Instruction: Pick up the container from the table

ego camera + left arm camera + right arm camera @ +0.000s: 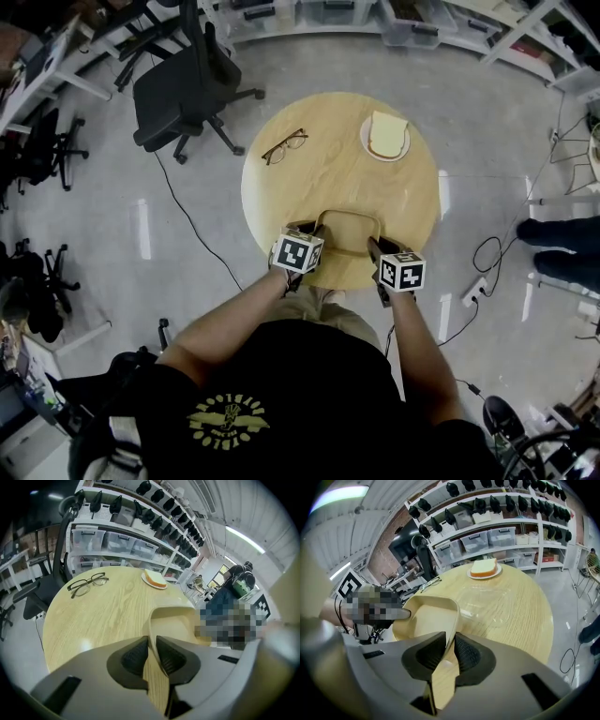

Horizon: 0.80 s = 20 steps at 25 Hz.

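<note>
Pinching the container (349, 217) from both sides, the two claws are nearly closed, each with a thin wall of it between its pads. The left gripper (151, 641) has its dark ribbed pads pressed on the left-hand wall, and the pale rim runs away from the jaws towards the middle of the table. The right gripper (451, 643) has the opposite wall between its pads in the same way, with only the wall's thickness keeping the jaws apart. Both point steeply down, their marker cubes facing up, and the person's bare forearms reach out to them from a black shirt.

The container is a shallow, cream-coloured tray with rounded corners and nothing in it. It sits at the near edge of the round wooden table (319, 183), right in front of the person, between the claws. From where I stand I can't tell whether it is still resting on the wood or raised just clear.

Near the far left edge of the table lies a pair of glasses (284, 147), open and well apart from the tray. Near the far right edge is a white plate (366, 142) with a slice of bread (387, 134) on it.

Beyond the table, a black office chair (183, 84) stands on the grey floor, and a dark cable (192, 223) trails past the table's left side.
</note>
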Motion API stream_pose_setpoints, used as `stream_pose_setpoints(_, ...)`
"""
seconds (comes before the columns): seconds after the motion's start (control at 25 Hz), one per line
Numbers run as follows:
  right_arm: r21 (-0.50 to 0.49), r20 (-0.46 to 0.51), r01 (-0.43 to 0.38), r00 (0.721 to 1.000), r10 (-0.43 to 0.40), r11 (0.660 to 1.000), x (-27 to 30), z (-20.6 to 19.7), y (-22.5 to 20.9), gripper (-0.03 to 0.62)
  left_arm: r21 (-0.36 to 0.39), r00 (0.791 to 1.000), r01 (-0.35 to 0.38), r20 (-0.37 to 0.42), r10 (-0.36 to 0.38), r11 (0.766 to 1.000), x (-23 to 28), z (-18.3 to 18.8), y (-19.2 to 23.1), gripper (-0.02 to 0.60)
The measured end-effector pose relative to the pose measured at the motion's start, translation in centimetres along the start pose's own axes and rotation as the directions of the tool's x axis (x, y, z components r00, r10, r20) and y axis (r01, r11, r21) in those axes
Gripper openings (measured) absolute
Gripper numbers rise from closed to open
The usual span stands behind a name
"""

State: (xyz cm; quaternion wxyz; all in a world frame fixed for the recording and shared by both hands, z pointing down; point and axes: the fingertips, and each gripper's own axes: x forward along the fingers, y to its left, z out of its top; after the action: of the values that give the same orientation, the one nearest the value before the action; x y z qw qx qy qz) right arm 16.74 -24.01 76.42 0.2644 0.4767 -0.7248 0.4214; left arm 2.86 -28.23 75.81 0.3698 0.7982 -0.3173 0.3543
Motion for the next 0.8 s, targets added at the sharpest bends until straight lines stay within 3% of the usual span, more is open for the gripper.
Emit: stream_pose_setpoints(0.8,-0.162,0.132,-0.010,0.991,0.032,0.987,-8.3,4.6,1.6,0.077,0.065,0.981,-0.052,0.192,0.039,0.997,-6.2,4.1,-5.3,0.066)
